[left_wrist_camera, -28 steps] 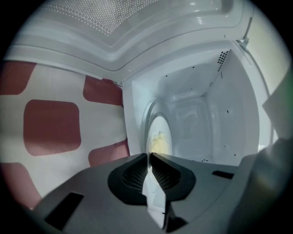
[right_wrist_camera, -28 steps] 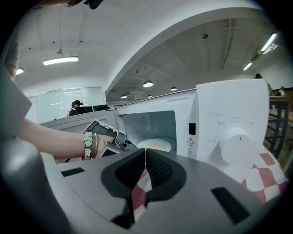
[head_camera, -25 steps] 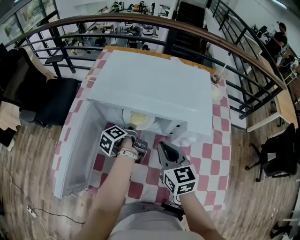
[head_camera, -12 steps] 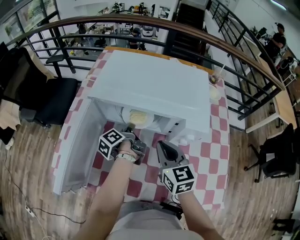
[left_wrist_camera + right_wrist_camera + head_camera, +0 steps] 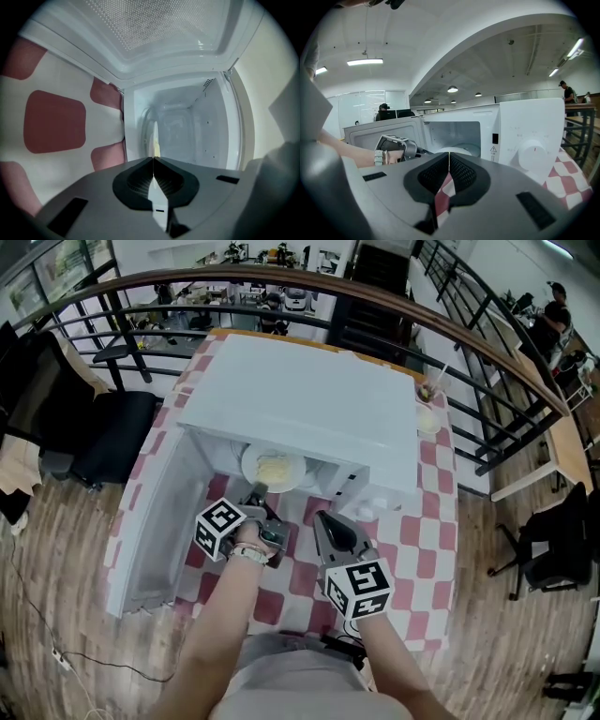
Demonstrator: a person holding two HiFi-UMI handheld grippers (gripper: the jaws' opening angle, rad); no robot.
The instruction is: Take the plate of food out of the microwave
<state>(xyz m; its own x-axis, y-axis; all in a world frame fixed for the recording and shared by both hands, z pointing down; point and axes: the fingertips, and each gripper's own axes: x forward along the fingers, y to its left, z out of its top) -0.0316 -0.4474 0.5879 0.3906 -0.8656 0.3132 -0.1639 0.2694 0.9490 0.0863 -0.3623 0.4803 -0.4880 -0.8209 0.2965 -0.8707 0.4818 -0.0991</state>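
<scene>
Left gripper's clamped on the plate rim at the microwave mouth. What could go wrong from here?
1. The left gripper pinches only the near rim of the plate, so the plate could tilt or slip and the food slide off.
2. The right gripper is shut and clear of the plate, giving no support if it sags.

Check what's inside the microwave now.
A white plate of yellowish food at the opening, its near rim pinched by the left gripper. The top of the microwave covers the cavity behind it from above.
</scene>
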